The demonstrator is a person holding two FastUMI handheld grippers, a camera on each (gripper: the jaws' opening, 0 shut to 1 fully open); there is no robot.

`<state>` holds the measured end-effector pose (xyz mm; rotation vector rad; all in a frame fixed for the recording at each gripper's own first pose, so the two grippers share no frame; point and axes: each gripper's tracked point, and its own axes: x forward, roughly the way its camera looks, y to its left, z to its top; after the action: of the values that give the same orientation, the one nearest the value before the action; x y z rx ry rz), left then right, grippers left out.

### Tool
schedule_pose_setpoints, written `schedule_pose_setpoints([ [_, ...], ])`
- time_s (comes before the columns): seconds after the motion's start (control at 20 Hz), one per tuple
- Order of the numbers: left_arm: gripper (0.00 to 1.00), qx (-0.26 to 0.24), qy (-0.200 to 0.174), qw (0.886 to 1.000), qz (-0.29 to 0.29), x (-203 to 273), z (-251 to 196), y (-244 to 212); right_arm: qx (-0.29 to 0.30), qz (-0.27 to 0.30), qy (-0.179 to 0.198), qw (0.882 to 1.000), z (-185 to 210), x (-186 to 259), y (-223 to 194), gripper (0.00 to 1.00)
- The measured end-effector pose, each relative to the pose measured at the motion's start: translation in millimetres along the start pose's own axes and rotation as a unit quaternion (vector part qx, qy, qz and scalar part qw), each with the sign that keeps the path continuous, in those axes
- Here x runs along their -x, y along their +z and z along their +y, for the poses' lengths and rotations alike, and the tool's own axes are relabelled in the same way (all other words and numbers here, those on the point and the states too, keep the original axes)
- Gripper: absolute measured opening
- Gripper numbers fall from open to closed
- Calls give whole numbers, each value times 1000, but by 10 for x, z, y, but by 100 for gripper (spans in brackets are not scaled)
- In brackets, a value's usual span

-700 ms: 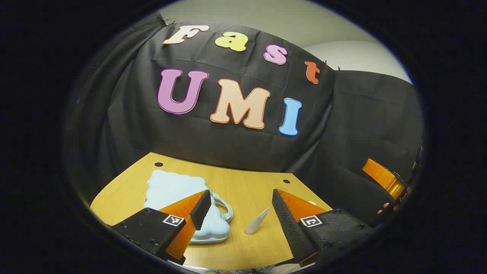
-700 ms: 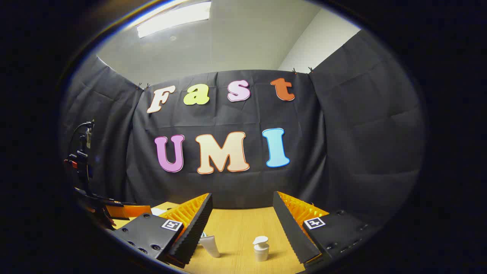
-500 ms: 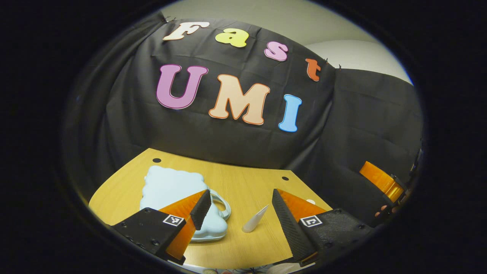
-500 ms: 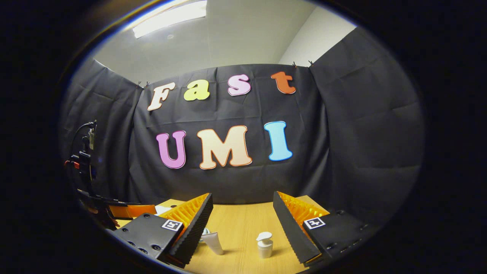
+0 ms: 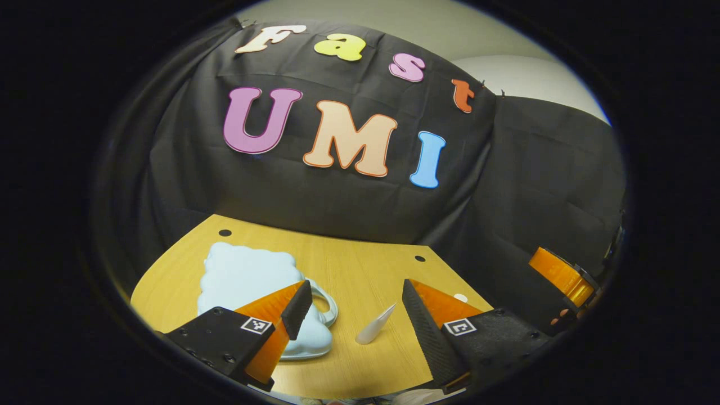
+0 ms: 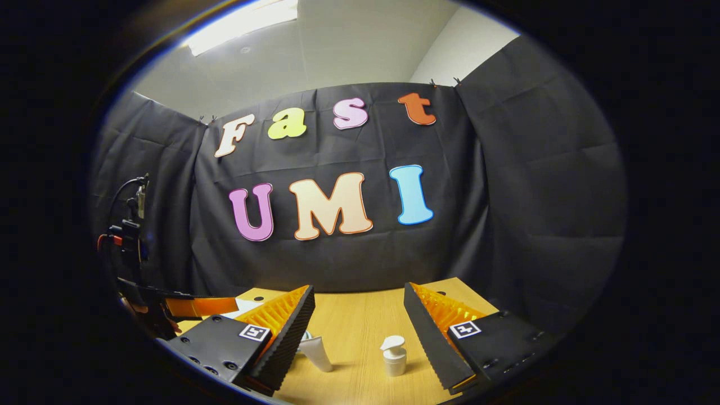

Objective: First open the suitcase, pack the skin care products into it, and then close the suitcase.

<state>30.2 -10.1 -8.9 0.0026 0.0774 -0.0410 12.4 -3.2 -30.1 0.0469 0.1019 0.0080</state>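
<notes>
Left gripper [image 5: 354, 312] released, jaws spread wide, holding nothing, hovering over the near edge of the wooden worktop [image 5: 365, 270]. Right gripper [image 6: 358, 320] also released, jaws apart, empty, above the worktop. Suitcase [image 5: 247, 281]: one, pale blue, small, scalloped cloud-like outline, lying flat and closed on the left part of the worktop in the left gripper view, looped handle facing toward the worktop middle, partly behind the left finger. Skin care products: two counted. One white tube [image 5: 376, 325], tapered, lying on the worktop between the fingers in the left gripper view, just right of the suitcase handle, not touching the gripper; the same tube [image 6: 316, 354] sits beside the left finger in the right gripper view. One white pump bottle [image 6: 394, 356], short, standing upright on the worktop between the right gripper's fingers, apart from the tube. Two dark holes in the worktop's far edge, left gripper view.
</notes>
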Motion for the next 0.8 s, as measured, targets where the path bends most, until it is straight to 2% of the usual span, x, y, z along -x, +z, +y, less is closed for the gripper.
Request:
schedule_pose_setpoints([
  [0.2, 95, -4, -21, 999, 32, -382, -7, 11, -9, 18, -3, 1000, -36, -2, -101, 98],
  [0.45, 95, -4, -40, 993, 113, -932, 79, -183, -4, 34, -14, 999, -113, 39, -187, 98],
  [0.6, 95, 11, -45, 983, 180, -1251, 152, -431, -2, 43, -24, 999, -170, 64, -232, 98],
  [0.8, 94, 37, -26, 961, 274, -1603, 296, -808, -16, 44, -40, 998, -277, 86, -245, 98],
])
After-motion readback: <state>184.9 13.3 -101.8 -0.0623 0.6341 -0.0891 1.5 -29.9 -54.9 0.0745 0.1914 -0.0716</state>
